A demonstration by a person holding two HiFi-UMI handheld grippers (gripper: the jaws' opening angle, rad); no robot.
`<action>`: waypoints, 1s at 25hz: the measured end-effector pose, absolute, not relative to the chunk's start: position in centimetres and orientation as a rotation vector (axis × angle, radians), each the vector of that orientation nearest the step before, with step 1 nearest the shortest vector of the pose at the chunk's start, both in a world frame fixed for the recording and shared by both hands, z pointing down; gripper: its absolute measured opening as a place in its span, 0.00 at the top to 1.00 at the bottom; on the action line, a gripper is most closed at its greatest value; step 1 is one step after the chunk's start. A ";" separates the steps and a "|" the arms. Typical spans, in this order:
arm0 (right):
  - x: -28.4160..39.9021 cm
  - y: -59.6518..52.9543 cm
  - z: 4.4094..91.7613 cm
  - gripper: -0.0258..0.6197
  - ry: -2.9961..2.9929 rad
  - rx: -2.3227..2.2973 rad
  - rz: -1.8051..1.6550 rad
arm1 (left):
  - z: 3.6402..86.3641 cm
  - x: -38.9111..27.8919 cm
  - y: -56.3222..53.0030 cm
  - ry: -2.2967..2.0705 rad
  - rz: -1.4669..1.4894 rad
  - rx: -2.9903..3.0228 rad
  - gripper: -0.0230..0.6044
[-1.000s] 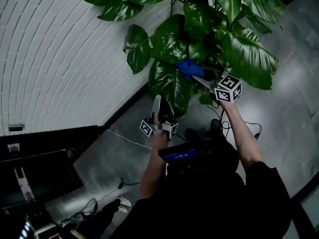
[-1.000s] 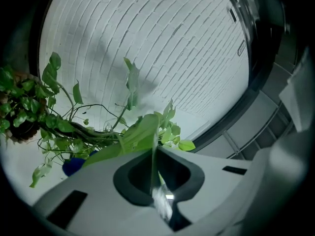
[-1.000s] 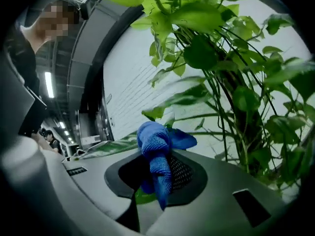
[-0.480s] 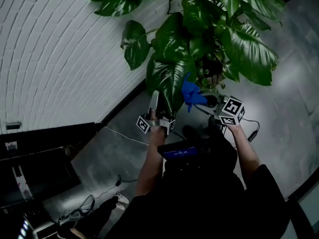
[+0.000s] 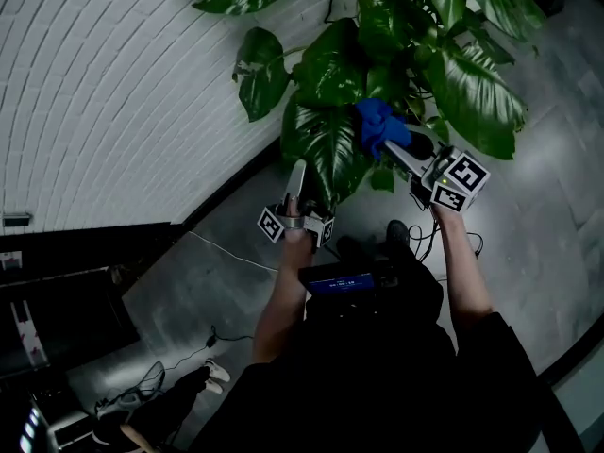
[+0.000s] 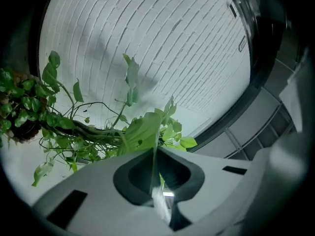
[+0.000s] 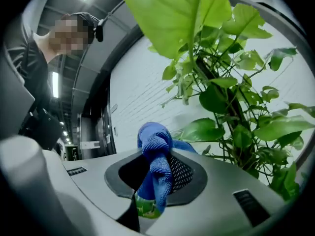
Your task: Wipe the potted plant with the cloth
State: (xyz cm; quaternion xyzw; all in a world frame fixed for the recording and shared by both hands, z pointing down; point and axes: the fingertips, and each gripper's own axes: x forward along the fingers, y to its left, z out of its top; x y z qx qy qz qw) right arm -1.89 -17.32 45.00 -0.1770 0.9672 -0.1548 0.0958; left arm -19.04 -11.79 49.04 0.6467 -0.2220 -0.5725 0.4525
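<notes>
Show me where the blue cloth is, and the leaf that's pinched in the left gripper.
blue cloth [image 5: 376,121]: head view, on its bunched upper end.
pinched leaf [image 6: 142,132]: left gripper view, on the broad green blade.

In the head view the potted plant [image 5: 415,55] runs off the top edge, and its leaves cover whatever it stands in, so I can't see that. The cloth [image 5: 377,125] hides the right tool's [image 5: 394,144] tips there. In the left gripper view the leaf [image 6: 145,132] in the left tool [image 6: 156,154] shows edge-on; its lower part is lost between the jaws. The small screen's [image 5: 337,286] print is too small to read.
</notes>
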 end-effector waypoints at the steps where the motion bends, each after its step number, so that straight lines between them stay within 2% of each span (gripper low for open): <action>1: -3.4 -17.2 45.4 0.81 2.889 -0.491 -0.465 | 49.0 -18.9 -11.7 -0.546 -1.416 1.597 0.94; 6: -9.9 -12.4 47.9 0.81 3.020 -0.216 -0.495 | 48.1 -18.3 -11.9 -0.523 -1.437 1.600 0.94; 10: -10.0 -8.3 50.1 0.81 3.070 -0.124 -0.507 | 47.8 -18.4 -11.9 -0.529 -1.445 1.602 0.94; 14: -7.8 -5.8 54.2 0.81 3.184 -0.091 -0.514 | 48.2 -19.2 -12.3 -0.534 -1.476 1.574 0.94; 17: -4.7 -4.0 56.5 0.81 3.150 -0.141 -0.675 | 48.0 -19.4 -11.5 -0.538 -1.494 1.554 0.94; 21: 2.3 -9.2 54.4 0.81 2.896 -0.454 -0.789 | 47.9 -19.6 -12.1 -0.535 -1.506 1.563 0.94; 25: 6.1 -13.9 50.3 0.81 2.729 -0.651 -0.651 | 48.3 -19.5 -12.2 -0.532 -1.498 1.559 0.94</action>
